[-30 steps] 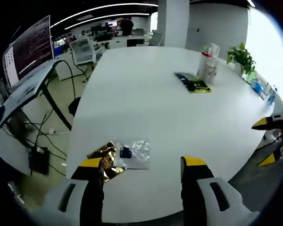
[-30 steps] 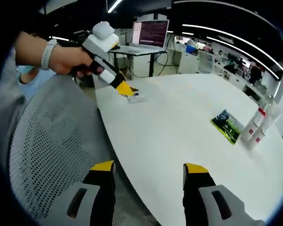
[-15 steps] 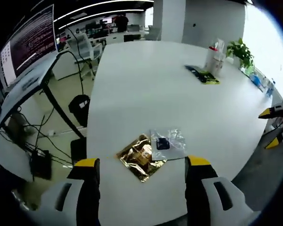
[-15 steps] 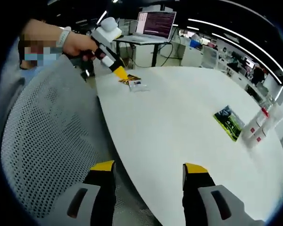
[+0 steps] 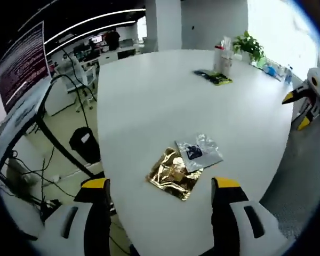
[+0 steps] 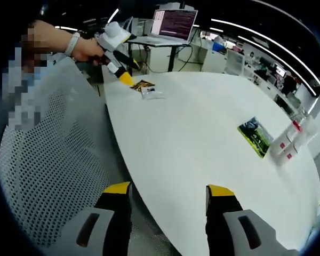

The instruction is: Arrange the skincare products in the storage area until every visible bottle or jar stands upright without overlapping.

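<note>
White table [image 5: 149, 96] carries gold packet [image 5: 173, 173], clear bag [image 5: 198, 153] (overlapping), far bottles [image 5: 222, 49].

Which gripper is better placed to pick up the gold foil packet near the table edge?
Left. The left gripper hangs open right over the gold foil packet; the right gripper sits farther along the white table.

A large white table [image 5: 165, 101] with a rounded edge occupies the middle of an open-plan office. Beside it stands a desk with black legs [image 5: 53, 140] carrying a monitor [image 5: 18, 72] with lit text; cables [image 5: 21, 176] trail on the pale floor beneath. A grey mesh chair back [image 6: 48, 176] sits close to the table edge. Linear ceiling lights [image 5: 90, 26] run overhead. A white column [image 5: 162, 24] rises behind the table, and bright windows [image 5: 280, 26] lie beyond a potted plant [image 5: 249, 45].
</note>
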Tool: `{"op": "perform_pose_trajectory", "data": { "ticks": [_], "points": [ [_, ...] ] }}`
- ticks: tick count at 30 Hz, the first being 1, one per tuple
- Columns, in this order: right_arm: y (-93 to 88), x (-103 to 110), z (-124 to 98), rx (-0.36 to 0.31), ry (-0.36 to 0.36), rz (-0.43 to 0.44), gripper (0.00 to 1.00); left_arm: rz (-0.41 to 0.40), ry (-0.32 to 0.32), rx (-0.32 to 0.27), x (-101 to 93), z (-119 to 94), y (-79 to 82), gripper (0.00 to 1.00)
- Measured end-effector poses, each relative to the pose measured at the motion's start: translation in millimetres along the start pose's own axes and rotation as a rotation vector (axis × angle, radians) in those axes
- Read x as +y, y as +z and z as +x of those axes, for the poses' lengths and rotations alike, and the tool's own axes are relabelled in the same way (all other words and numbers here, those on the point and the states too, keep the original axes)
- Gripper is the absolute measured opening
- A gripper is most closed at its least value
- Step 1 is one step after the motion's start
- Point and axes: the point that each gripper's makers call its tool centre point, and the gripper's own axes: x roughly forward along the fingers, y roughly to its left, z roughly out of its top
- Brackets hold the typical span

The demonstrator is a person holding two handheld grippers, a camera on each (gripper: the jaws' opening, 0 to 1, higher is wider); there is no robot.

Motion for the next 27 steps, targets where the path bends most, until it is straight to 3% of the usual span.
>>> {"op": "perform_pose_trajectory", "data": {
  "ticks": [4,13,14,17,20,22,24,27],
  "points": [
    [-0.9,1.0,0.5,0.004,0.003,-0.002,0.51,0.134,-0.04,0.025,-3.1,7.5,4.1,0.69],
    [-3.6,2.4,1.4,0.015,0.011,-0.004,0.5,0.307,-0.141,0.109,-7.5,24.3,11.7,0.59],
    [-3.6,2.6,1.4,0.015,0.012,-0.004,0.5,0.308,-0.146,0.091,-8.2,26.3,16.6,0.58],
    [-4.4,2.8,2.0,0.019,0.015,-0.004,0.5,0.321,-0.163,0.111,-8.0,29.5,18.3,0.56],
    [-5.2,3.5,2.4,0.025,0.018,-0.006,0.5,0.271,-0.282,0.156,-28.3,26.5,8.1,0.35],
    [-5.3,4.5,2.7,0.028,0.022,-0.007,0.49,0.282,-0.241,0.128,-23.9,27.9,10.1,0.35],
    [-5.6,5.3,2.8,0.031,0.025,-0.009,0.49,0.234,-0.223,0.125,-23.5,27.1,9.4,0.35],
    [-6.6,6.6,3.5,0.037,0.031,-0.015,0.48,0.248,-0.209,0.115,-25.1,26.0,9.2,0.33]
  ]
}}
